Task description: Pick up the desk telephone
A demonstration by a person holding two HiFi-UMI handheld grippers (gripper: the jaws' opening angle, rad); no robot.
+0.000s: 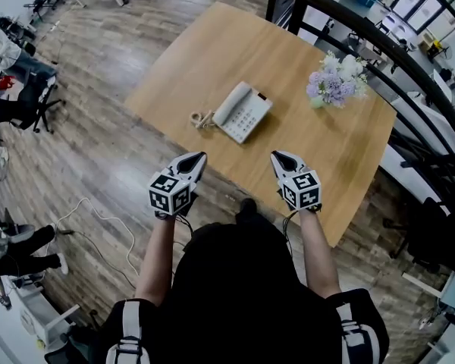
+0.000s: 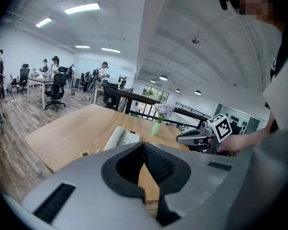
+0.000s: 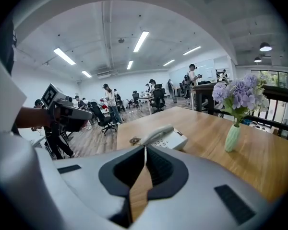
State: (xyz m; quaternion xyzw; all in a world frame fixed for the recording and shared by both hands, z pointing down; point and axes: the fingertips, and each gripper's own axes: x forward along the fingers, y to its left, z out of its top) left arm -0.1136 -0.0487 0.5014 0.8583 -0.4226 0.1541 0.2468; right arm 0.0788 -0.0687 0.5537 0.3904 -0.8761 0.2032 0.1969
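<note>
A white desk telephone (image 1: 243, 111) lies near the middle of the wooden table (image 1: 189, 59), its handset on the cradle at the left and a coiled cord (image 1: 202, 119) beside it. In the left gripper view the telephone (image 2: 122, 137) shows just past my jaws; in the right gripper view the telephone (image 3: 164, 137) sits ahead of them. My left gripper (image 1: 198, 159) and right gripper (image 1: 280, 158) hover at the table's near edge, short of the phone, both shut and holding nothing.
A pale green vase of purple flowers (image 1: 333, 80) stands on the table to the right of the phone. A dark railing (image 1: 379, 44) runs behind the table. Office chairs (image 1: 30, 101) and people are on the wood floor at the left.
</note>
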